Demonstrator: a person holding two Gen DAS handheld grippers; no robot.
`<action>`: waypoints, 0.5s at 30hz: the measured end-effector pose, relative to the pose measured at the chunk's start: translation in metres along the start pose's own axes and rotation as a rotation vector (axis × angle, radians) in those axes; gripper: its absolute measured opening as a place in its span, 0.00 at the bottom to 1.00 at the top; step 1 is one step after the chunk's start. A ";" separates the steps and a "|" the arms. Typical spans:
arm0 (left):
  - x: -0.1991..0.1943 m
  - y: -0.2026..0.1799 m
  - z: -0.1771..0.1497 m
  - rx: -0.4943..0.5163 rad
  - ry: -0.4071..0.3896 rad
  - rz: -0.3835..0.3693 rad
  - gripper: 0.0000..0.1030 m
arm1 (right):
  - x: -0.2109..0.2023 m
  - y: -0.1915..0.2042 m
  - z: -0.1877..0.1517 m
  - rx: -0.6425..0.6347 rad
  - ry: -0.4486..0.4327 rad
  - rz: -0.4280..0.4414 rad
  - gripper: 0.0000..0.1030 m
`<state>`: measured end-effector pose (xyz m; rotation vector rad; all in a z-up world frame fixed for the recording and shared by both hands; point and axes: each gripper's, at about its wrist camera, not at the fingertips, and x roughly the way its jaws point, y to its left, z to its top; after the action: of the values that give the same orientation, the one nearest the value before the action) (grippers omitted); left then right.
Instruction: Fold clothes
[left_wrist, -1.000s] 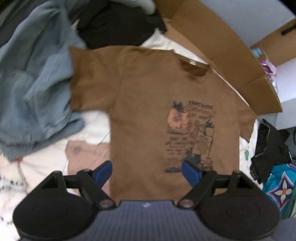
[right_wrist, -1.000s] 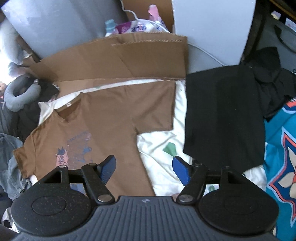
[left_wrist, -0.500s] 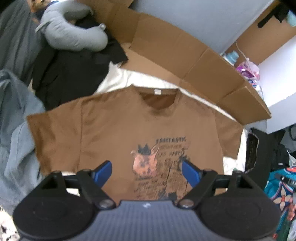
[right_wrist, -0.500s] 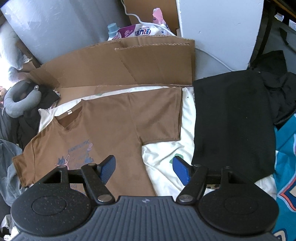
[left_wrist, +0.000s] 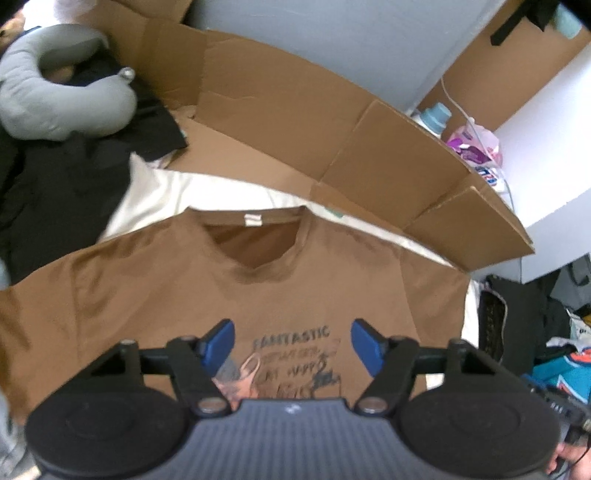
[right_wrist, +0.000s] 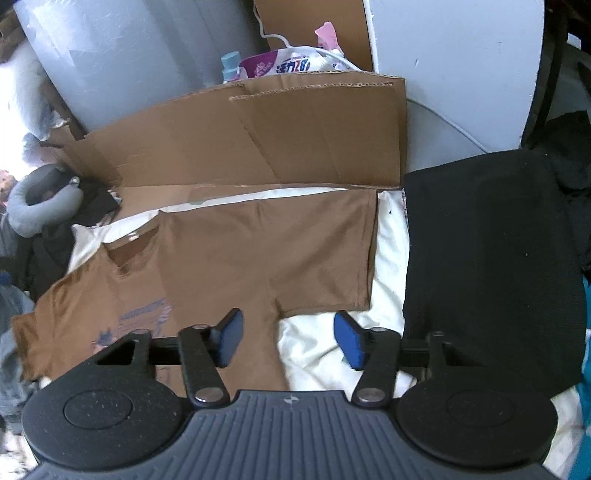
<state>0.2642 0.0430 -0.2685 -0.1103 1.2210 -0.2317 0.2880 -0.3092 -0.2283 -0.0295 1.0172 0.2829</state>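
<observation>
Left gripper (left_wrist: 291, 341): over the brown t-shirt (left_wrist: 184, 288) chest print, jaws closing w/ nothing pinched, shirt flat on the white sheet (left_wrist: 155, 192), collar pointing away. Right gripper (right_wrist: 288, 339): jaws closing too, empty, above the shirt's side seam under the right sleeve (right_wrist: 325, 251). Shirt's long axis runs toward/away, so the right is likely nearer that sleeve edge.

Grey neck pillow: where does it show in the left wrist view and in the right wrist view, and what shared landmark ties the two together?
Left wrist view: grey neck pillow at the upper left, on dark clothes.
Right wrist view: the pillow at the far left edge, at mid height.
Shared landmark: the brown T-shirt lying flat in front of the cardboard.
</observation>
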 end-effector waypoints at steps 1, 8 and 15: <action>0.011 0.000 0.002 0.000 -0.008 0.001 0.62 | 0.008 -0.001 -0.001 -0.009 -0.005 -0.002 0.48; 0.087 0.016 0.011 0.001 -0.007 0.068 0.37 | 0.080 -0.003 -0.004 -0.057 -0.029 -0.010 0.34; 0.149 0.018 0.011 0.021 -0.040 0.035 0.36 | 0.161 -0.012 -0.001 -0.104 -0.088 -0.036 0.33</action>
<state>0.3250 0.0249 -0.4049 -0.0749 1.1792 -0.2102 0.3694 -0.2852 -0.3654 -0.1283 0.9132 0.3009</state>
